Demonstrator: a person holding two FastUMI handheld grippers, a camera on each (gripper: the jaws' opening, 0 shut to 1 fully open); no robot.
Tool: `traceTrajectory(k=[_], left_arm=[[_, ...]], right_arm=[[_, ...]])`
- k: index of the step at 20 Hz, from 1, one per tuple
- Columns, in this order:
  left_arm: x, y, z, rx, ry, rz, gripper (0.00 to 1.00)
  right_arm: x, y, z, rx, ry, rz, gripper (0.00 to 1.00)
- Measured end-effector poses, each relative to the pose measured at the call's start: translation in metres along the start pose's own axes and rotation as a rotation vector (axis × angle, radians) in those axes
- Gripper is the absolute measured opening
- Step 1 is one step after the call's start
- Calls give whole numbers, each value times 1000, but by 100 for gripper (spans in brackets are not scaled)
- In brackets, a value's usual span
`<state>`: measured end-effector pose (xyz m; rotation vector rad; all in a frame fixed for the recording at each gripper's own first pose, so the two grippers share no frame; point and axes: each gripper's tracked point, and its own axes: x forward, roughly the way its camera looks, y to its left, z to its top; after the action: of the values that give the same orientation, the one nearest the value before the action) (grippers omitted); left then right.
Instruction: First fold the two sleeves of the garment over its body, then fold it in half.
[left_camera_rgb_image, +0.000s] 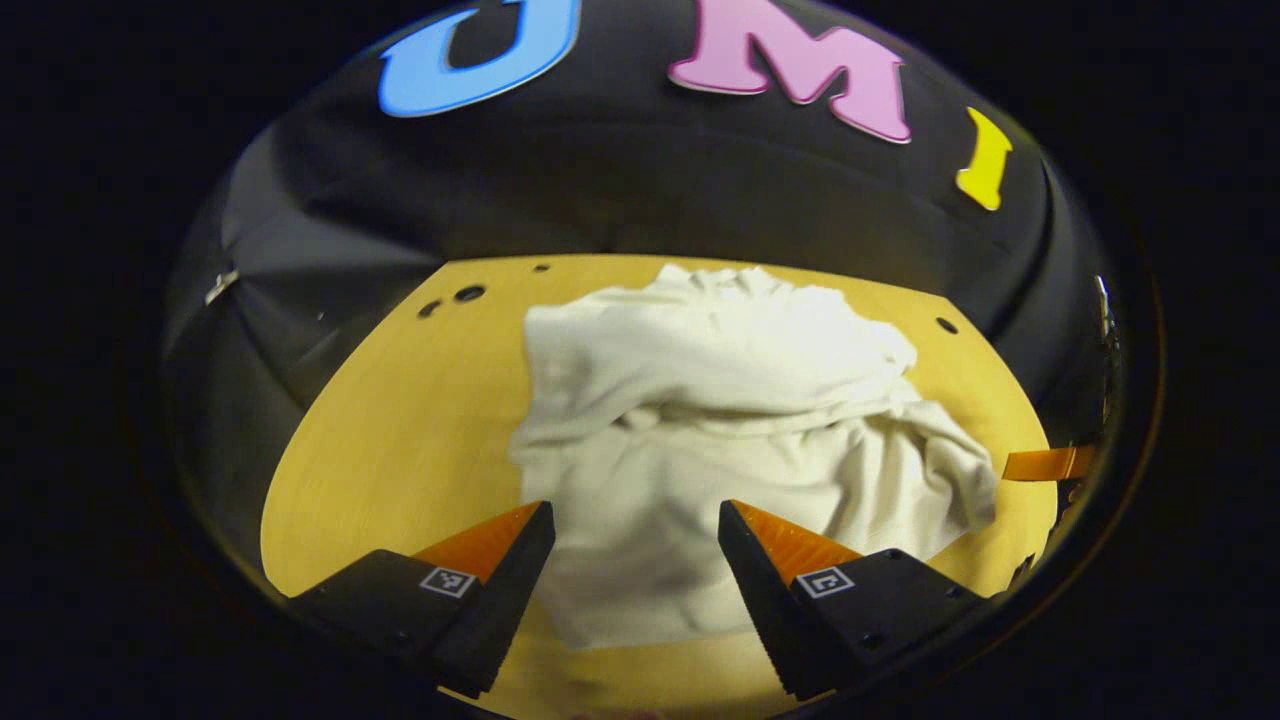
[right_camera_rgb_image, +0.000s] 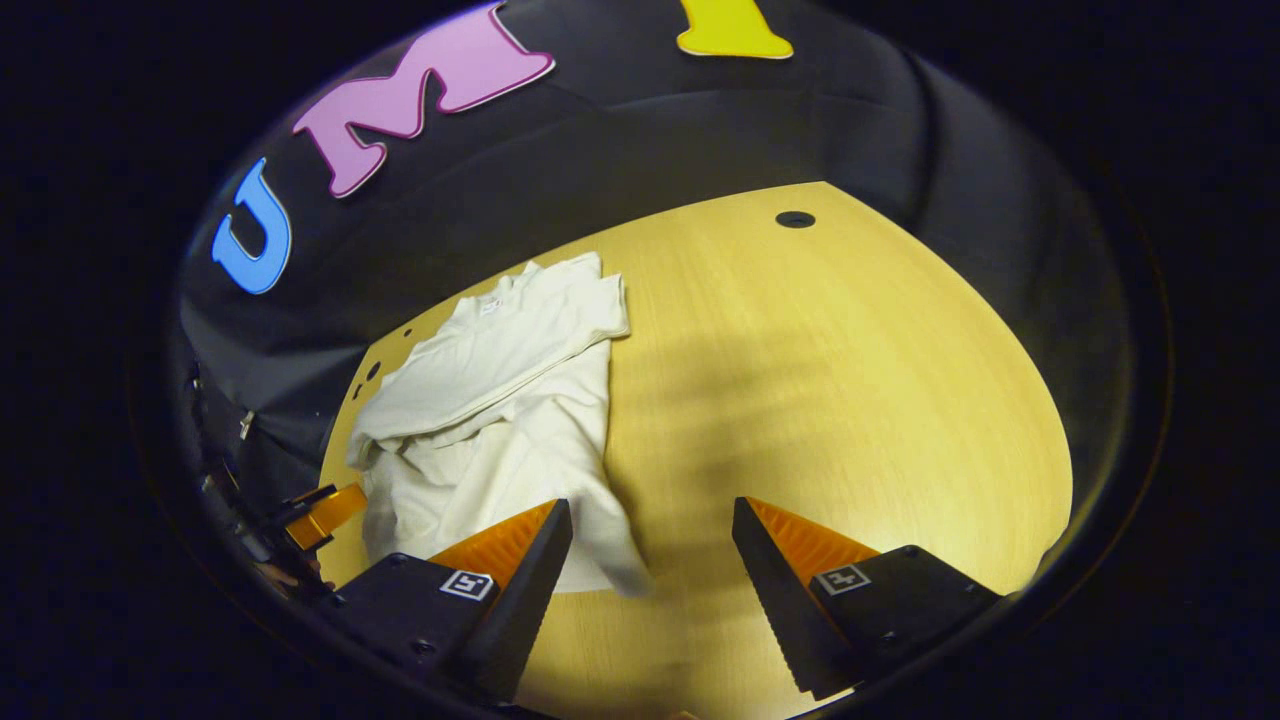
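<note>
The left gripper (left_camera_rgb_image: 636, 560) hung with its jaws spread wide and nothing between them, poised above the near hem of the white garment (left_camera_rgb_image: 720, 440), which lay bunched on the wooden table (left_camera_rgb_image: 400, 440) directly ahead of its fingers. The right gripper (right_camera_rgb_image: 652, 560) was likewise wide apart and empty, with the garment (right_camera_rgb_image: 500, 400) ahead and off to its left, a loose lower corner trailing toward its left finger, and bare table stretching ahead and to its right. In the right gripper view the other gripper (right_camera_rgb_image: 325, 512) showed at the far left edge, beside the cloth. The garment looked already partly gathered, one layer lying across the body in a crooked band, though which sleeve had been folded could not be told for certain. The main risk, as I judged it, was that the creased, doubled layers would be pinched together, so a lift would drag the whole shirt rather than one sleeve or hem. A grip taken on only one corner could skew the half fold, and the bunched ridge across the middle might leave the folded stack lopsided or let it slide open.
</note>
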<state>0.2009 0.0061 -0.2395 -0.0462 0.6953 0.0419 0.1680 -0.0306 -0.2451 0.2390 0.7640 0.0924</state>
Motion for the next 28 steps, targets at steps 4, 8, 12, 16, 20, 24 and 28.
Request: traceTrajectory(k=[4,8,12,16,20,24,28], left_arm=[[2,23,-40,-84,74,21,98],[7,24,-50,-73,98,4,98],[18,18,-62,-29,139,5,98],[19,15,-64,-1,137,9,100],[19,5,-64,22,144,-11,83],[20,-13,-63,73,147,-76,40],[21,-16,-62,86,134,-100,18]], right_arm=[[14,12,-21,-46,50,-2,99],[28,19,-32,-70,86,-6,99],[39,23,-44,-86,120,-17,99],[41,24,-44,-109,109,-46,99],[45,29,-54,-129,130,-67,94],[45,35,-59,-131,148,-78,49],[46,35,-60,-141,166,-82,19]])
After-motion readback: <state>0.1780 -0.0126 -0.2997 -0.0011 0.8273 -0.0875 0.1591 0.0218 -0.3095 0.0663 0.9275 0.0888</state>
